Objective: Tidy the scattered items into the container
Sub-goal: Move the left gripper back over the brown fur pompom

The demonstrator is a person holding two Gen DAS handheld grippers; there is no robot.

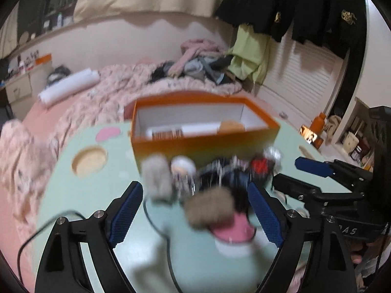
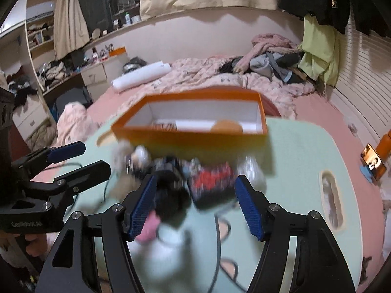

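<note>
Scattered items [image 1: 215, 183] heaped at twelve o'clock of both open, empty pairs of jaws, strung nine-to-three along near wall of orange container [image 1: 205, 144]; left gripper [image 1: 200, 207] astride furry end, right gripper [image 2: 195, 202] astride red-patterned end.

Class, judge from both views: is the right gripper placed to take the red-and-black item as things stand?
Probably yes. The right gripper is open, the red-and-black item lies just ahead between its fingers, and nothing blocks it, though blur hides exact contact.
</note>
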